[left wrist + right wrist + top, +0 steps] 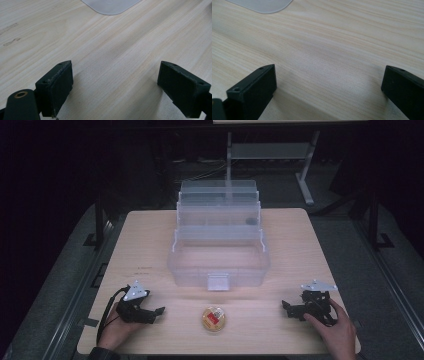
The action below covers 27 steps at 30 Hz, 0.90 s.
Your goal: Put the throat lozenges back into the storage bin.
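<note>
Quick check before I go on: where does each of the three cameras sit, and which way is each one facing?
High view: above the person's side, facing forward and down on the light wooden table; both hands, the left gripper, the right gripper, the clear plastic tiered box and the small round yellow container show.
Left gripper view: rides the left gripper, low over the wood; its two black jaws stand apart.
Right gripper view: rides the right gripper, likewise low; its jaws stand apart.
Shared: both gripper views catch a rounded corner of the box.

Tool (329,92) spread wide over bare wooden table (337,45).
</note>
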Motion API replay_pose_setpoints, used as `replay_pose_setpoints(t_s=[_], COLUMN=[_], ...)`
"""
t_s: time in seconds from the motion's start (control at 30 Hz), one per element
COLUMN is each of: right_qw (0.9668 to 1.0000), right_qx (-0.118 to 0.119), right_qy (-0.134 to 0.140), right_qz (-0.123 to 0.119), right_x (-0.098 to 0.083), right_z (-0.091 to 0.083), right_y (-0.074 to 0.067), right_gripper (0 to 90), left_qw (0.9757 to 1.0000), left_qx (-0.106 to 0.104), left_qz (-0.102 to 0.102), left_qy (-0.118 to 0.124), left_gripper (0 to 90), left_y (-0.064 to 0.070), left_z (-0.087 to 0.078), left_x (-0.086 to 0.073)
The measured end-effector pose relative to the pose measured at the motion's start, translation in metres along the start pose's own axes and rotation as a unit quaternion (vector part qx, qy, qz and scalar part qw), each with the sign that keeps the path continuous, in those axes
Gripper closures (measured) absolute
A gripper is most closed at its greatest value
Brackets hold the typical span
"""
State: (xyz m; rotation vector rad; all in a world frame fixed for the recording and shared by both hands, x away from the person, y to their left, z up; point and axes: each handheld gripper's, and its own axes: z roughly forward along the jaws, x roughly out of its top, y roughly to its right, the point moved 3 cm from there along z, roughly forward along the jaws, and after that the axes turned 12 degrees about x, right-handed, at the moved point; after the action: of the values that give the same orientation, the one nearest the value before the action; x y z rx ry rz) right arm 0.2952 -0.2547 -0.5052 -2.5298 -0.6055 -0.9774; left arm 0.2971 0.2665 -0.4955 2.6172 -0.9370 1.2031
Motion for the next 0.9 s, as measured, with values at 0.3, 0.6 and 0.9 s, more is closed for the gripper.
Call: replay_pose_setpoints(t_s=[0.3,0.6,0.9], right_qw=[1.0000,1.0000,1.0000], right_qx=[0.000,0.000,0.000], right_qy=[0.000,0.000,0.000], right_qz=[0.000,0.000,0.000], right_x=[0.0000,0.0000,0.0000], right_z=[0.0000,0.0000,0.0000], right_y=[0.0000,0.0000,0.0000], right_gripper=[0.0,0.0,0.0], left_qw=[1.0000,1.0000,0.9998], left_qx=[0.000,-0.003,-0.011], left_qz=[0.000,0.002,-0.005], left_qy=[0.000,-0.007,-0.019], left_gripper=[12.2,12.8,13.3], left_y=[0.0000,-0.0012,-0.0023], left_z=[0.0000,-0.0005,-0.0031], left_x=[0.0000,0.0016,0.0054])
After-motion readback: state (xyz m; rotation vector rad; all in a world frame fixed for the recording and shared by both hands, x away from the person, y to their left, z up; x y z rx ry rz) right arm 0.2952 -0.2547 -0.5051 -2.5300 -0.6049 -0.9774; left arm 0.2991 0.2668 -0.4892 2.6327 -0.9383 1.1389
